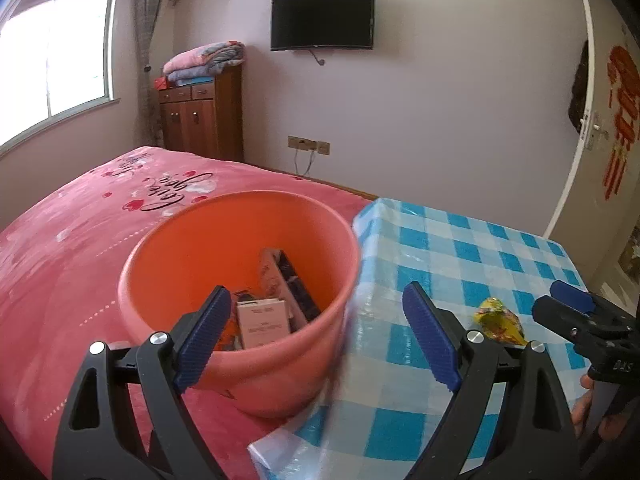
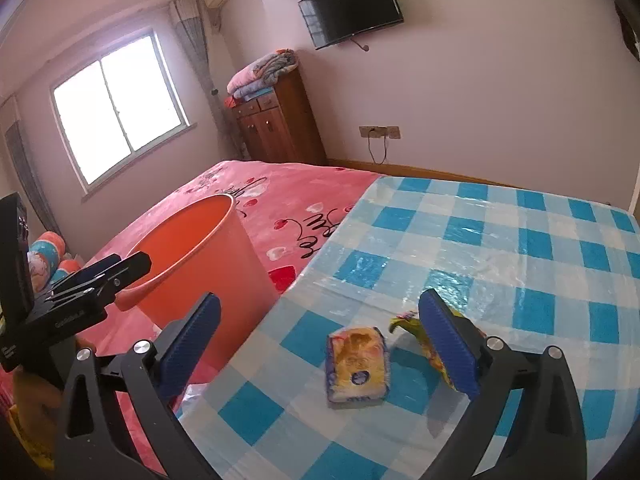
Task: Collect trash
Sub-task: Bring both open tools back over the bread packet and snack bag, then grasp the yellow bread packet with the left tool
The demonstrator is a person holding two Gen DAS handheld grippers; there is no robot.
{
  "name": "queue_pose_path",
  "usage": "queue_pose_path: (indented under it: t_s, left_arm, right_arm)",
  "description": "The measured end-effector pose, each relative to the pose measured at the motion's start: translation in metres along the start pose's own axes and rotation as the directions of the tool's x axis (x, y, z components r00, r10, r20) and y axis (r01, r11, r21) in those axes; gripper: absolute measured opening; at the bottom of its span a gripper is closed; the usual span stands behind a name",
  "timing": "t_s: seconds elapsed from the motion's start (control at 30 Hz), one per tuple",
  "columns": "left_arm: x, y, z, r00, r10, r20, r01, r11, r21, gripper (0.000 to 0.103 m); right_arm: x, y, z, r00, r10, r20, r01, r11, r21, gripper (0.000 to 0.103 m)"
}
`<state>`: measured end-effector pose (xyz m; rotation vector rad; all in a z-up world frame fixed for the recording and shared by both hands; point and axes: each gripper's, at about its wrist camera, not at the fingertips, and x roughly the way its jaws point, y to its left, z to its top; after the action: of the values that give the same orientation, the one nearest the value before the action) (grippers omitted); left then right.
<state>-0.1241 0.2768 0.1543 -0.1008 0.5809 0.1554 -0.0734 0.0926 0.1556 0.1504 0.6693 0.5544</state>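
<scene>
An orange bucket (image 1: 280,380) stands on the pink bed beside the table, with a pale pink box (image 1: 262,322) and a long dark box (image 1: 290,280) inside it. My left gripper (image 1: 316,308) hangs open over the bucket's near rim, nothing between its fingers. In the right wrist view a flat yellow packet with a blue edge (image 2: 358,364) lies on the checked table. My right gripper (image 2: 320,312) is open just above and around it, pads apart from it. A crumpled yellow wrapper (image 2: 406,320) lies beside the packet, partly hidden by the right finger; the wrapper (image 1: 498,320) also shows in the left wrist view.
The table's blue-and-white checked plastic cloth (image 2: 500,248) meets the pink bed (image 2: 280,192) on its left. My right gripper (image 1: 568,304) comes in at the left wrist view's right edge. A wooden cabinet (image 1: 200,120) with folded blankets and a wall television (image 1: 322,18) stand behind.
</scene>
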Motion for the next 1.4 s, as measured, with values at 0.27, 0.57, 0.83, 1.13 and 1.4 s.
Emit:
queue_pose_path:
  t_s: [0.27, 0.57, 0.83, 1.13, 1.4]
  left_arm:
    - [0.0, -0.033, -0.008, 0.999, -0.046, -0.02, 0.047, 0.998, 0.049, 0.088]
    - [0.003, -0.063, -0.016, 0.995, -0.081, -0.052, 0.086, 0.992, 0.09, 0.088]
    - [0.01, -0.089, -0.023, 0.992, -0.095, -0.082, 0.105, 0.987, 0.125, 0.088]
    - [0.023, -0.114, -0.034, 0.985, -0.11, -0.132, 0.131, 0.979, 0.159, 0.088]
    - [0.045, -0.135, -0.05, 0.974, -0.107, -0.199, 0.144, 0.973, 0.18, 0.088]
  right_arm:
    - [-0.013, -0.022, -0.011, 1.0, -0.019, 0.006, 0.019, 0.999, 0.032, 0.098]
    - [-0.025, -0.048, -0.023, 0.996, -0.087, 0.012, 0.086, 0.994, 0.066, 0.098]
    - [-0.026, -0.074, -0.034, 0.995, -0.102, -0.008, 0.102, 0.989, 0.108, 0.098]
    - [-0.027, -0.104, -0.045, 0.993, -0.115, -0.034, 0.12, 0.979, 0.163, 0.098]
    - [-0.026, -0.133, -0.054, 0.993, -0.112, -0.048, 0.12, 0.966, 0.227, 0.098]
